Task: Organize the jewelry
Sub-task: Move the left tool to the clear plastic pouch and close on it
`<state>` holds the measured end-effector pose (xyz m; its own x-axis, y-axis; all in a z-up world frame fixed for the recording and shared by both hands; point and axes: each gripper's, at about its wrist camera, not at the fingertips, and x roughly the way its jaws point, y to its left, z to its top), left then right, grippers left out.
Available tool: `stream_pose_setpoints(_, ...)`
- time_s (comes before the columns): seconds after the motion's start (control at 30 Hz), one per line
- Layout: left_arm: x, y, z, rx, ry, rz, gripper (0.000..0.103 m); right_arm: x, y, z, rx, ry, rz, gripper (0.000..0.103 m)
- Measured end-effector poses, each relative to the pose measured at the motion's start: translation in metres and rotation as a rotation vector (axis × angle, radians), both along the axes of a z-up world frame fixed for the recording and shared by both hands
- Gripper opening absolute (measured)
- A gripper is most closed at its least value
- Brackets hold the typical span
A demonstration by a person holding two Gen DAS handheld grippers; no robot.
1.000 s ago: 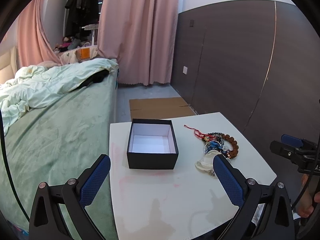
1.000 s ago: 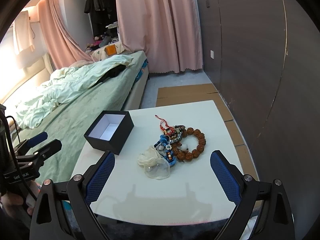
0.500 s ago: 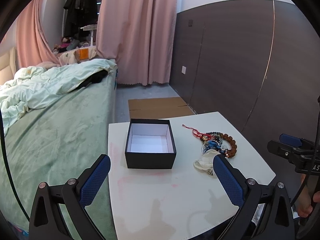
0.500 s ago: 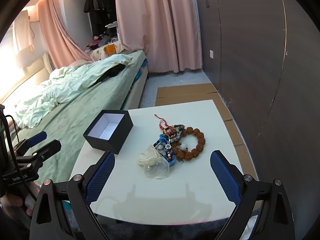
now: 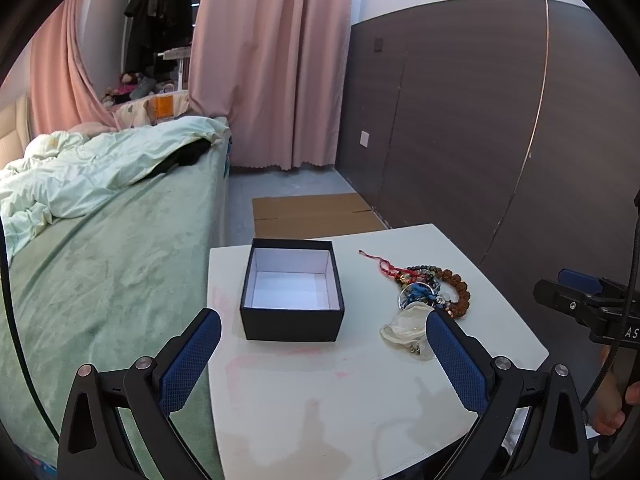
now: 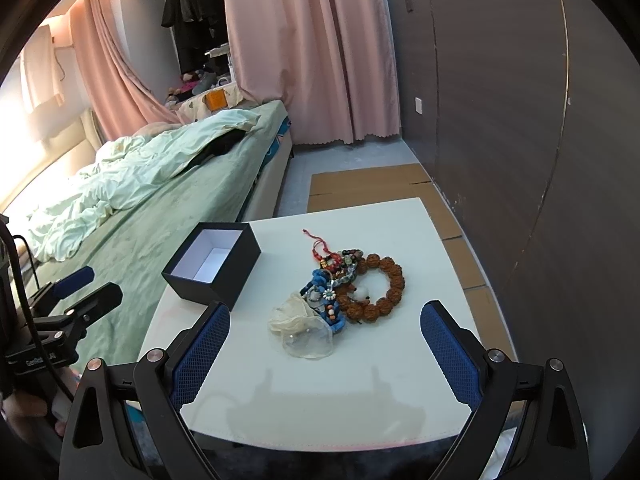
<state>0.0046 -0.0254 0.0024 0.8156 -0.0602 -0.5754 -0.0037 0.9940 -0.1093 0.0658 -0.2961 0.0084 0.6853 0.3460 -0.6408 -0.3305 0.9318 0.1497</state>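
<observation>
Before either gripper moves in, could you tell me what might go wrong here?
The bracelets lie tangled in one pile, so lifting one could drag the others along. The clear pouch overlaps the pile and might be caught too. The black box stands near the table edge beside the bed and could be nudged off.

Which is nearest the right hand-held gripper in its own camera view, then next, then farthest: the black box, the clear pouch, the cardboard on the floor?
1. Clear pouch: just ahead of the right hand-held gripper.
2. Black box: farther, front-left on the table.
3. Cardboard: on the floor beyond the table.
</observation>
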Motion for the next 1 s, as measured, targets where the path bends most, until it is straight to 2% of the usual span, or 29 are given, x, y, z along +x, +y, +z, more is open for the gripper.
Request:
stream_pose_setpoints(0.33, 0.021, -0.012, 0.002, -0.062, 0.004, -0.025, 0.099, 0.027, -0.038, 0.0, 0.046, 0.06, -0.069, 0.097)
stream_pose_setpoints(0.6, 0.045, -0.033, -0.013, -0.104, 0.066, -0.073, 0.088, 0.047, -0.053, -0.006, 0.103, 0.129, -0.1, 0.096)
stream_pose_setpoints(0.77, 0.061, -0.05, -0.028, -0.112, 0.114, -0.116, 0.086, 0.061, -0.067, -0.014, 0.148, 0.184, -0.13, 0.096)
stream_pose_setpoints(0.83, 0.065, -0.054, -0.033, -0.108, 0.128, -0.133, 0.086, 0.067, -0.073, -0.02, 0.167, 0.213, -0.141, 0.09)
stream_pose_setpoints(1.0, 0.075, -0.073, -0.049, -0.103, 0.183, -0.178, 0.086, 0.078, -0.079, -0.033, 0.202, 0.275, -0.15, 0.087)
